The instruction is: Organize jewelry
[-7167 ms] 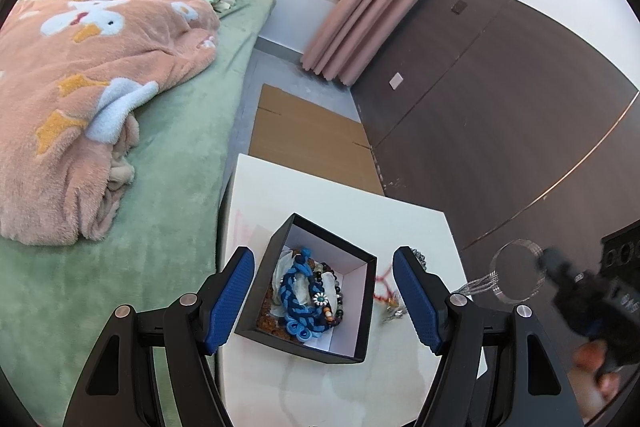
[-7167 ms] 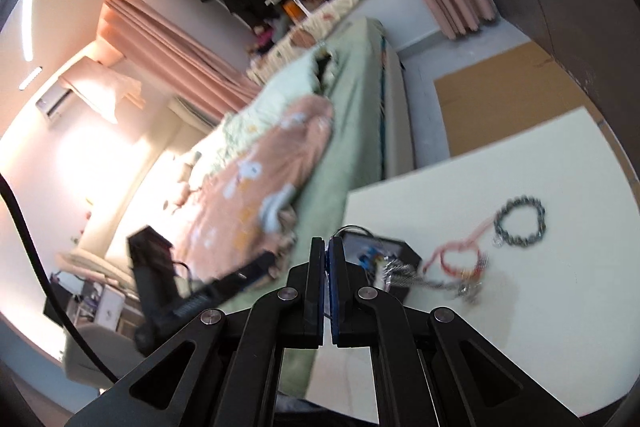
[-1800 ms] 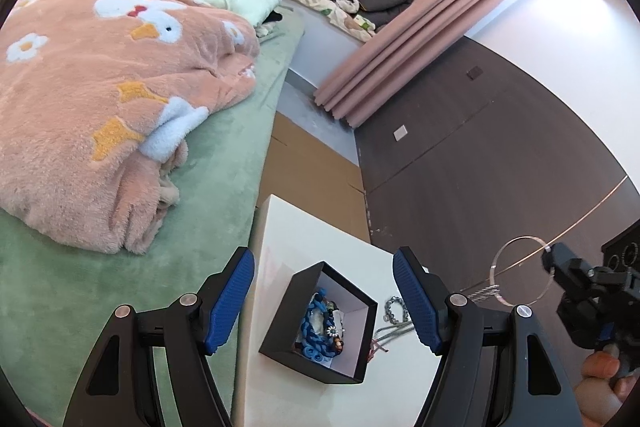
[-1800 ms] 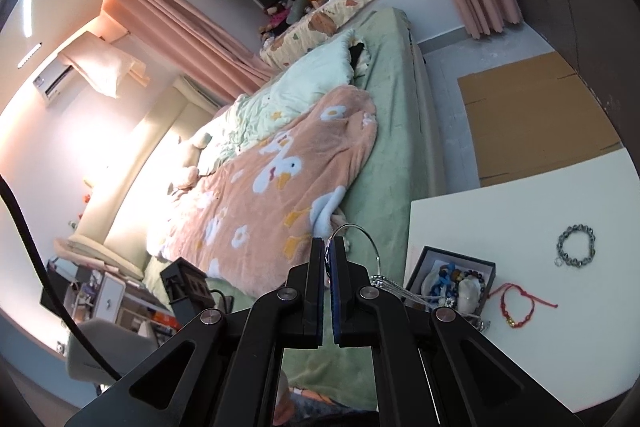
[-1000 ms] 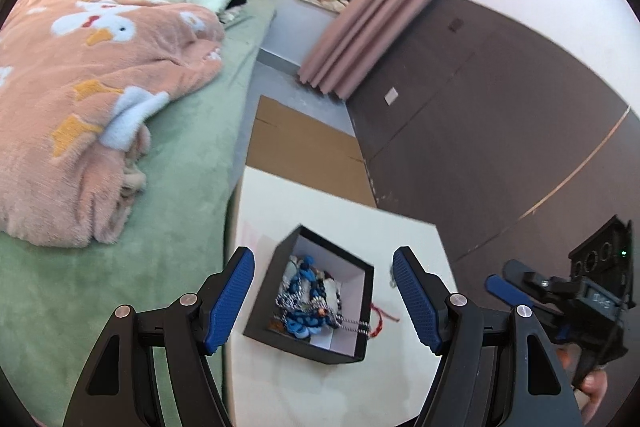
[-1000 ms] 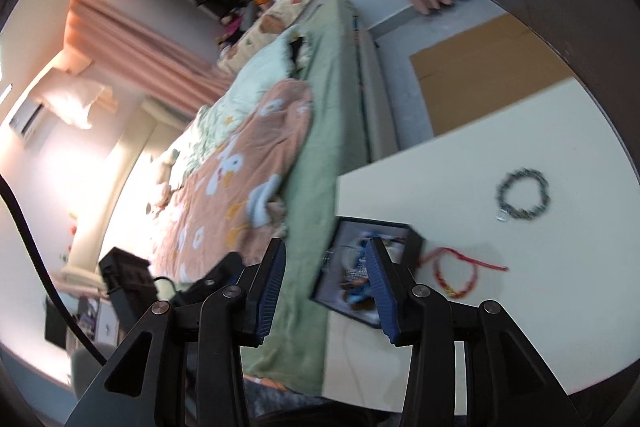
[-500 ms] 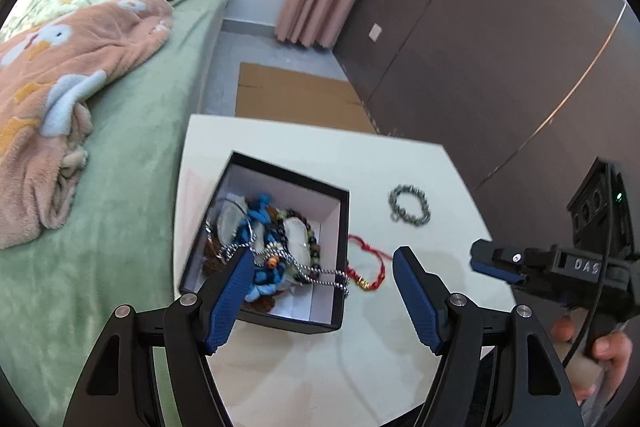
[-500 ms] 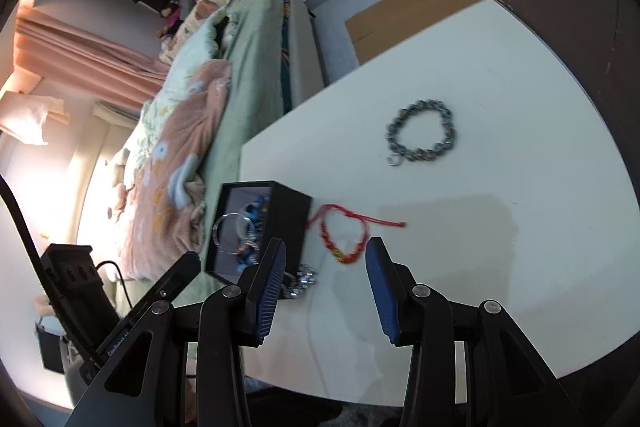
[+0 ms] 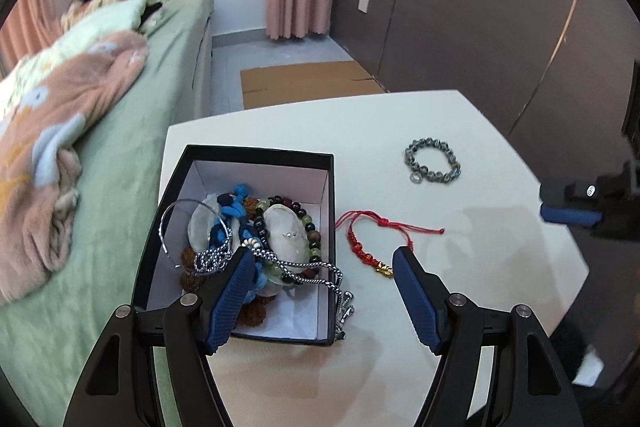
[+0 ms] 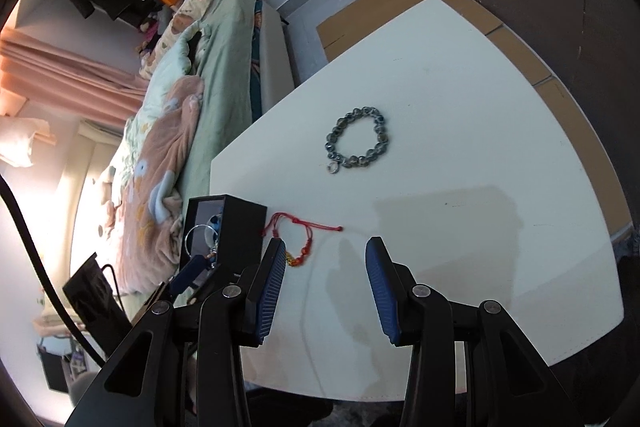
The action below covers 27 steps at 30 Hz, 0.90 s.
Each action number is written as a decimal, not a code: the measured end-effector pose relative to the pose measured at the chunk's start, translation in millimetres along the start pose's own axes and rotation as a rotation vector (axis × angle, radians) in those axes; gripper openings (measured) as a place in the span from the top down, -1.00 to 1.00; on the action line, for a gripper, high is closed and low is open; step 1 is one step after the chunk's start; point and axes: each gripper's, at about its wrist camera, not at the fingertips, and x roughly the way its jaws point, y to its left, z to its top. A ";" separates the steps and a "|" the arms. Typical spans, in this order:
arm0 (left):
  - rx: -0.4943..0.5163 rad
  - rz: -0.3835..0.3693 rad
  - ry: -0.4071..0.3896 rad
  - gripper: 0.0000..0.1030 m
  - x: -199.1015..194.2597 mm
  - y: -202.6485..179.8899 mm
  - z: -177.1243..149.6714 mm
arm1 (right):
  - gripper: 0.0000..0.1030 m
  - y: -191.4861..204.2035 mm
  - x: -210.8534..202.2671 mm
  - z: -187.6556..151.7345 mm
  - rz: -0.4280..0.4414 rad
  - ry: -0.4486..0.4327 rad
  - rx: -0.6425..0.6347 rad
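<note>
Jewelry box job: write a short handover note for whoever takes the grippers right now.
Left gripper: open, empty, jaws just closing a little, over the black box.
Right gripper: open, empty, near the red cord bracelet.
Done: several bracelets and a silver chain are in the box, chain trailing over its wall.
Left: the red bracelet and grey bead bracelet lie on the white table.

Two fisheye wrist views look steeply down, close over the table [image 9: 460, 115]; both share the box [image 9: 256, 153] and two loose bracelets.
</note>
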 end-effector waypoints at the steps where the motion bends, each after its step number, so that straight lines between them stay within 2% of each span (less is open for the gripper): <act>1: 0.006 0.003 0.003 -0.26 1.9 -0.4 -0.6 | 0.17 -0.1 -0.3 0.1 -0.005 0.001 -0.004; 4: 0.006 -0.007 0.011 -0.04 6.3 1.0 -1.8 | 0.17 2.6 3.6 -0.5 -0.032 0.010 -0.027; 5: 0.006 -0.010 0.017 0.12 8.3 2.1 -2.1 | 0.17 3.2 5.6 -1.3 -0.039 0.016 -0.033; 6: 0.006 -0.011 0.023 0.37 9.7 2.1 -2.1 | 0.17 3.8 8.5 -2.4 -0.042 0.026 -0.040; 8: -0.001 -0.017 0.045 0.65 13.8 4.3 -3.5 | 0.17 4.9 13.1 -4.7 -0.045 0.044 -0.049; 11: -0.015 -0.052 0.031 0.82 9.4 4.6 -2.2 | 0.17 8.4 18.3 -7.3 -0.061 0.055 -0.068; 17: -0.042 -0.066 -0.022 0.95 -10.1 7.5 6.6 | 0.17 14.8 29.6 -9.6 -0.082 0.070 -0.083; 27: -0.138 -0.106 -0.148 0.96 -49.7 33.5 26.8 | 0.17 30.5 57.3 -11.3 -0.153 0.091 -0.135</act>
